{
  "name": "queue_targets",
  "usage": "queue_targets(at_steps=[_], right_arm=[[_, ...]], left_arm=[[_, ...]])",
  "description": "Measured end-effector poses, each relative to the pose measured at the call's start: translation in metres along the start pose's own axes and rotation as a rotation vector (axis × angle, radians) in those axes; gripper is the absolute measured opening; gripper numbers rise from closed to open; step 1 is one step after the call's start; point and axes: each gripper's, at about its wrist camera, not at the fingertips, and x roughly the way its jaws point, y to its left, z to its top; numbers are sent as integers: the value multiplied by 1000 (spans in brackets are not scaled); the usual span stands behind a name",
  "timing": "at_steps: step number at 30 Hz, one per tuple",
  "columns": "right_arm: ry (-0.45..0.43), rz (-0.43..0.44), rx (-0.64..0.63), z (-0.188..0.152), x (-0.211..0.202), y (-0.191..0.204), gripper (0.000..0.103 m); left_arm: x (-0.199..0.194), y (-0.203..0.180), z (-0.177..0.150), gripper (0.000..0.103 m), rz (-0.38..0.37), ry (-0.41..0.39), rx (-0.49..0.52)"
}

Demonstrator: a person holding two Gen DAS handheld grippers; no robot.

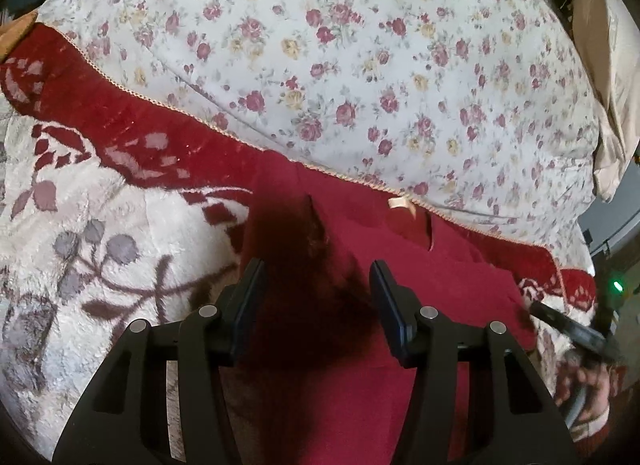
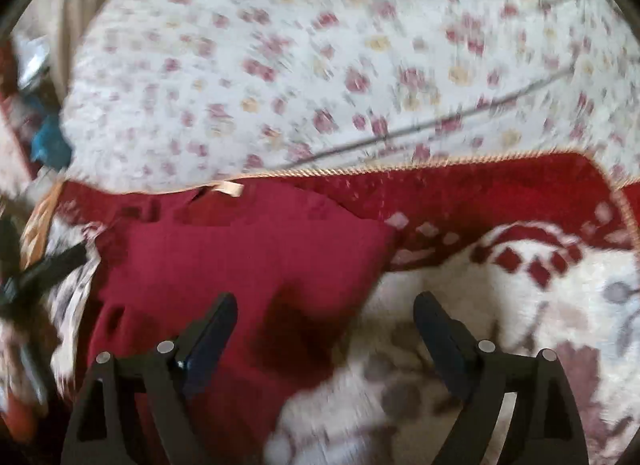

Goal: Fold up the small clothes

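A small dark red garment (image 1: 420,277) with a pale neck label (image 1: 401,203) lies flat on a red and white plush blanket (image 1: 100,225). My left gripper (image 1: 318,283) is open, its jaws apart just above the garment's left part, holding nothing. In the right wrist view the garment (image 2: 240,257) lies ahead and to the left. My right gripper (image 2: 325,311) is open over the garment's right edge, its left finger (image 2: 216,321) over the red cloth, its right finger (image 2: 436,325) over the blanket. The right gripper also shows in the left wrist view (image 1: 568,325). The right wrist view is blurred.
A white quilt with pink and yellow flowers (image 1: 360,65) lies beyond the blanket's braided edge (image 1: 160,103). A beige pillow (image 1: 608,105) sits at the far right. The left gripper shows at the left edge of the right wrist view (image 2: 44,269).
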Motion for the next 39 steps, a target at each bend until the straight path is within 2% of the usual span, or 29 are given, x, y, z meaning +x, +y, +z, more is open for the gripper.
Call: queue_targets(at_steps=[2,3,4,5,6,9,10,12,14,15,16,17,18,21,24,27,29,33,34,36,38,39], right_arm=[[78,36,81,7,38,-5,82],[118,51,116,9,54,-9,54],[140,50,137,11,65,-10,41],[105,31,118,15,62,-8,23],[54,1,56,21,53,-1,16],[-58,-78,-73,30,29,16,15],[-73,-140,-123,33,31,20,15],[-41,-213,-150,34,49,12,15],[30,-202,-125,28,67,4,16],[35,-198,-113,27,68,1,16],[20,-193,-87,27,63,-2,23],[6,-195,-50,29,54,-5,37],[-16,-199,-18,31,44,-7,41],[-71,-115,-12,35,14,9,42],[-49,67,-113,45,10,63,42],[-23,173,-226,56,29,125,43],[-3,245,-290,65,50,169,50],[58,352,-369,83,89,234,50],[88,404,-400,87,101,253,50],[153,427,-449,88,123,281,50],[217,383,-482,89,151,298,50],[249,375,-495,87,161,302,46]], left_arm=[[6,2,-1,53,20,21,4],[7,3,-2,53,27,28,1],[8,5,-2,53,31,33,-3],[8,7,-2,53,39,33,-8],[8,9,-2,54,49,30,-11],[12,13,-1,54,91,40,-18],[15,14,-1,54,107,52,-19],[20,20,-2,53,146,78,-33],[19,26,-1,54,160,91,-47],[17,28,0,57,168,96,-42],[17,29,1,58,176,104,-29],[18,29,1,60,184,109,-22],[19,31,1,60,190,111,-25],[21,35,1,60,203,107,-30],[19,35,0,60,206,101,-27],[18,35,0,60,203,101,-28],[12,38,-1,60,188,105,-39],[-7,41,-3,60,156,107,-22],[-9,40,-4,60,156,109,-9],[-12,39,-7,60,165,119,24],[-15,43,-8,60,171,124,35],[-18,47,-8,60,177,124,31]])
